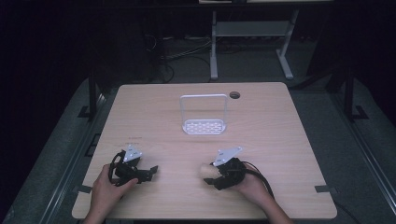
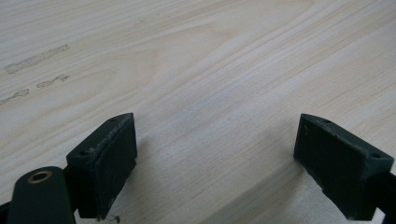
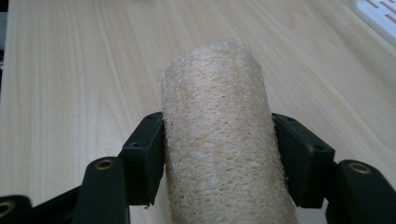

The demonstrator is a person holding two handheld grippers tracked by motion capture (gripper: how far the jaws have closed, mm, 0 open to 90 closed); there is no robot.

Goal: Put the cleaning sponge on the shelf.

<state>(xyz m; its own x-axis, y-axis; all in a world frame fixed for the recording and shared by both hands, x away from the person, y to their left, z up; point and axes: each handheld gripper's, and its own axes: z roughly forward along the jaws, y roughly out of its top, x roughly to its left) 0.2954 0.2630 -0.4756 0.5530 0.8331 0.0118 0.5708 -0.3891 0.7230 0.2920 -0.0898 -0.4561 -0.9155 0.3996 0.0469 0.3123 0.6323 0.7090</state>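
Right gripper [image 3: 217,154]: jaws pinch a tan, fibrous loofah roll [image 3: 219,140] from both sides; its near end is cut off at the frame's bottom edge.
Loofah in the high view: a small pale end [image 1: 206,169] shows at the right gripper [image 1: 212,176], low over the wooden table [image 1: 280,140]; the rest is hidden, and contact with the table is unclear.
Left gripper [image 2: 215,163]: jaws spread wide over bare wood, nothing between.
Left gripper from above [image 1: 148,172]: held near the front edge.
White rack [image 1: 204,114]: upright mid-table, possibly a holder; well apart from both grippers.
Room beyond: dark, hard to make out.
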